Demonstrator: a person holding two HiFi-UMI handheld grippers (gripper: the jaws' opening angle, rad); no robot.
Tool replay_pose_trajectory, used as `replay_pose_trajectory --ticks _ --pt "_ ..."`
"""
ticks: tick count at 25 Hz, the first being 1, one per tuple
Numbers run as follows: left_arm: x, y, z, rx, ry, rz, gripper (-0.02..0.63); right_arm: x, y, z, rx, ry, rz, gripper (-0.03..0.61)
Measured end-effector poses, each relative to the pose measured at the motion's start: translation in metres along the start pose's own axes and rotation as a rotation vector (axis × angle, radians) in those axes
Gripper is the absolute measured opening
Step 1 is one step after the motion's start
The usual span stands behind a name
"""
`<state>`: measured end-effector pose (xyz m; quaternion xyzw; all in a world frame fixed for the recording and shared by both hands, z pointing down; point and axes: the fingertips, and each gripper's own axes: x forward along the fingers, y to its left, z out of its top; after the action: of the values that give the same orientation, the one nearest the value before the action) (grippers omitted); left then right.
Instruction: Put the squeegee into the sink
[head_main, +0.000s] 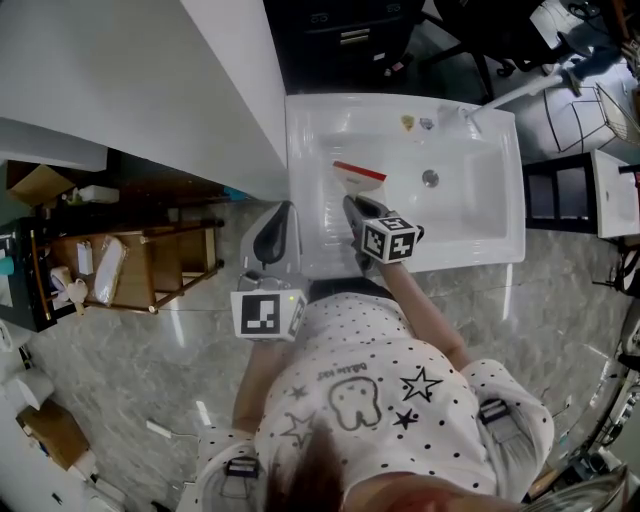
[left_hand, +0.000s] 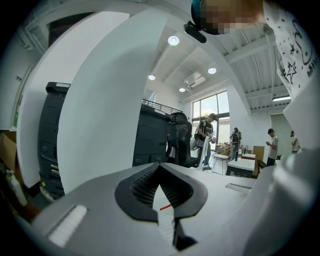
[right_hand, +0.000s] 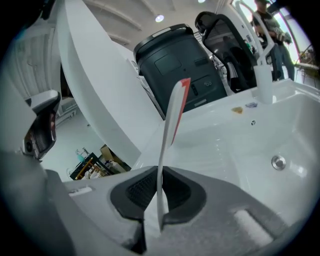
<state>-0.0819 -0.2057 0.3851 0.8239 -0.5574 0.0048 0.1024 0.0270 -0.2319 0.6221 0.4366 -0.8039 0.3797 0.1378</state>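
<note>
Nearest the wearer's spotted shirt (head_main: 380, 400), the left gripper (head_main: 278, 228) sits just off the sink's left rim, jaws closed tip to tip with nothing clamped. Beyond it, the right gripper (right_hand: 159, 172) reaches over the white sink (head_main: 505, 250), jaws clenched on the thin white body of the squeegee (right_hand: 172, 115); the squeegee is held over the left part of the basin, red-edged blade at its far end; contact with the basin floor cannot be determined. The drain (head_main: 430, 178) lies right of the blade, apart from it; the tap (head_main: 470, 115) stands at the far rim; a black cabinet (head_main: 340, 40) stands behind the sink.
</note>
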Motion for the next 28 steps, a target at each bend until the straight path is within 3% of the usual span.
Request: replay_pose_trajectory --ticks 7,28 --pt "0.005 0.008 0.003 0.014 -0.007 0.012 -0.006 0.015 -0.005 -0.007 0.07 0.058 0.013 0.017" --pt "0.005 0.008 0.002 -0.01 -0.006 0.041 -0.006 0.034 -0.013 -0.027 0.143 0.164 0.017 0.02"
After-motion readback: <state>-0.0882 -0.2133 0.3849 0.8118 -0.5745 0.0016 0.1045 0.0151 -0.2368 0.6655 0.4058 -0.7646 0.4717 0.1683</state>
